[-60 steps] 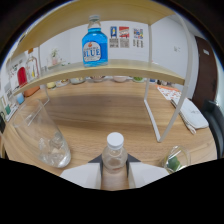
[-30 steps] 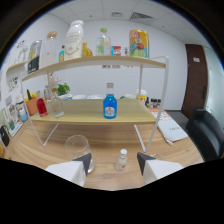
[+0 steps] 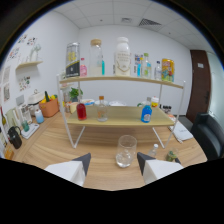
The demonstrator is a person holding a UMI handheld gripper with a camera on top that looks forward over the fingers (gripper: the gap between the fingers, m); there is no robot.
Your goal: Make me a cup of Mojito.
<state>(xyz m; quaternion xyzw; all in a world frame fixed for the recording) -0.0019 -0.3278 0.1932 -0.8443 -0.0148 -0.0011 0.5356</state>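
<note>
My gripper [image 3: 114,162] is open, its two white fingers [image 3: 80,164] spread wide with nothing held. An empty clear glass [image 3: 125,150] stands upright on the wooden table just ahead of the gap between them. To the glass's right, beyond the right finger, a small clear bottle with a white cap [image 3: 154,149] stands on the table. A blue-liquid bottle [image 3: 146,114] sits on the lower shelf of the two-tier rack [image 3: 120,122], with a red bottle [image 3: 81,111] and a clear bottle [image 3: 101,109] further left. Tall bottles and jars [image 3: 122,56] line the upper shelf.
An orange plant pot [image 3: 49,106] and small items crowd the table's left side by the wall. A black kettle [image 3: 14,137] is at the near left. A black chair [image 3: 210,136] and a dark door [image 3: 200,82] are on the right. Something small and green [image 3: 172,155] lies by the capped bottle.
The gripper has backed away from the rack and risen. The capped bottle, between the fingers a second ago, now stands free on the table off to the right. More of the rack shows.
</note>
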